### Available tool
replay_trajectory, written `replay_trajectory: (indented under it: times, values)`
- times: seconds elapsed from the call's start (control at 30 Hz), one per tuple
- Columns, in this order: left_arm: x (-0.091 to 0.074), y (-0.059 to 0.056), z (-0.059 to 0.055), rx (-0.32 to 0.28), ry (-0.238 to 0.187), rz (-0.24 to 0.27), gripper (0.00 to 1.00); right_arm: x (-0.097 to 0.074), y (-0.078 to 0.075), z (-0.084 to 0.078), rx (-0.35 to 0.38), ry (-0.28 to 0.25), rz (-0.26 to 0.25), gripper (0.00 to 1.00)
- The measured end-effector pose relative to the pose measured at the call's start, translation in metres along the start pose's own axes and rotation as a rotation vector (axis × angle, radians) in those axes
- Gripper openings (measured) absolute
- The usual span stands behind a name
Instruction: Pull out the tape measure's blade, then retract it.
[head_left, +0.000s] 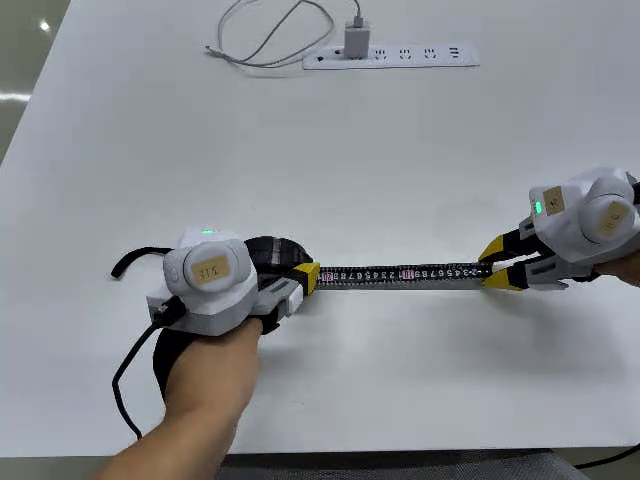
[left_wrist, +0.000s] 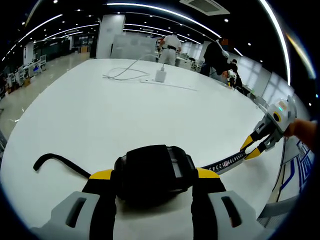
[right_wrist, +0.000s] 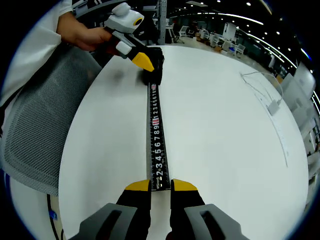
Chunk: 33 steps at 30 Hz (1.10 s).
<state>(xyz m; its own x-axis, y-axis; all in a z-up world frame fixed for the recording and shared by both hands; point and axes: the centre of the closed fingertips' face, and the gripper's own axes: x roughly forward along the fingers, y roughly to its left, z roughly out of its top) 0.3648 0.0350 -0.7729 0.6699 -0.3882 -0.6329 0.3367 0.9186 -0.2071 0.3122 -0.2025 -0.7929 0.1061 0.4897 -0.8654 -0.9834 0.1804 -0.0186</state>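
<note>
Worktop: white, carrying everything listed below.
Tape measure case: black, near the worktop's near edge, left of its middle.
Left gripper: jaws part-way open and clamped on the case from both sides.
Blade: drawn out, numbered face up, running along the near edge toward the right.
Right gripper: jaws nearly closed, pinching the blade's free end by its two edges.
Black strap: trails on the worktop from the case's left.
Power strip: at the far edge, with a charger and white cable.
</note>
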Motion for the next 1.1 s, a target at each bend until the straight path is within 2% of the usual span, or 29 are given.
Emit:
replay_trajectory:
  times: [0.73,1.1]
  values:
    - [0.000,0.001,0.000,-0.024,-0.005,-0.021,0.56,0.018,-0.002,0.031,0.006,-0.047,0.022,0.10]
    - [-0.001,0.001,0.001,-0.033,-0.009,-0.028,0.56,0.030,0.000,0.056,0.003,-0.089,0.037,0.10]
